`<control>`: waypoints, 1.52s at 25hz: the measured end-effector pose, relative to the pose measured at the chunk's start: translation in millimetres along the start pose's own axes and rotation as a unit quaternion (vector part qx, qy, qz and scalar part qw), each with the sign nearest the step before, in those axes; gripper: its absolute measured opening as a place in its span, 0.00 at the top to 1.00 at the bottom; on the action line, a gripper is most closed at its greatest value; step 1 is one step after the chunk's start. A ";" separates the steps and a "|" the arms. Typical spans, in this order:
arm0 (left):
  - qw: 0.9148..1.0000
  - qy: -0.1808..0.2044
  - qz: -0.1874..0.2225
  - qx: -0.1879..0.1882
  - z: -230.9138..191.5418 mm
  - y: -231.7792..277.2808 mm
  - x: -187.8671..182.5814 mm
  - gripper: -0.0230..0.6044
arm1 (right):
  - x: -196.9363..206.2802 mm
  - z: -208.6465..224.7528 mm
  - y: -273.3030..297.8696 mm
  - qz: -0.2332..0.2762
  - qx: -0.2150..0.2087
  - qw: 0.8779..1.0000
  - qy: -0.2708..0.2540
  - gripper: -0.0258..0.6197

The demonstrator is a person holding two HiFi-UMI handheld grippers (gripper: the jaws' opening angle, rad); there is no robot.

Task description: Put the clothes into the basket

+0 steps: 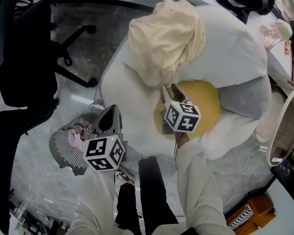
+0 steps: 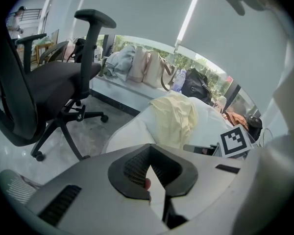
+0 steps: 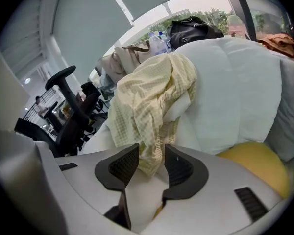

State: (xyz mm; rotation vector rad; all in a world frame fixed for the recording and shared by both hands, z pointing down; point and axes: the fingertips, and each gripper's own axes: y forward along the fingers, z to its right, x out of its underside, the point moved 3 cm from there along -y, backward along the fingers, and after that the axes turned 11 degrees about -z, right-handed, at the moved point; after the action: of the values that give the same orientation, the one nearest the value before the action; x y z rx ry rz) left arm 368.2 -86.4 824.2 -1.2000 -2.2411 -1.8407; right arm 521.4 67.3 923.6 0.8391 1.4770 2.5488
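While the right tool [image 3: 152,154] stands with its jaws apart, the lower hem of the pale yellow garment [image 3: 147,97] hangs down between its pads without being pinched. The garment itself is draped over the top of the white beanbag [image 1: 232,48], above a yellow cushion [image 1: 206,102]. Our left tool [image 2: 149,166] has its jaws brought together. A tiny pink speck shows at their seam, but we cannot tell what it is. This tool hovers low over the floor [image 1: 88,58], just beside a grey ribbed container that we take to be the basket [image 1: 63,153], well apart from the garment.

We see three risks from here. If we close on the thin hem alone, the loose weave may slide out of the pads once the weight of the cloth comes onto them. Because the garment lies over the crown of the beanbag, a sideways pull could drag or catch it instead of lifting it free. With only one tool on it, the long cloth may trail across the floor or fall outside the basket rim.

We can read no brand, label or lettering in any view. The only printed patterns are the black-and-white squares on the marker cubes [image 1: 182,116].
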 end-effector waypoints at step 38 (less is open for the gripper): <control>0.999 0.001 0.050 -0.007 -1.6 -84.7 -19.2 0.96 | -48.8 -46.8 -67.3 0.021 0.035 0.997 -0.066 0.91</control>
State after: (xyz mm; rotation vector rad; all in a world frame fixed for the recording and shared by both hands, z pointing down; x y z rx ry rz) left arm 334.6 -99.9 745.2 -1.2859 -2.1285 -1.8238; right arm 526.3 50.6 829.8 1.0371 1.5311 2.4312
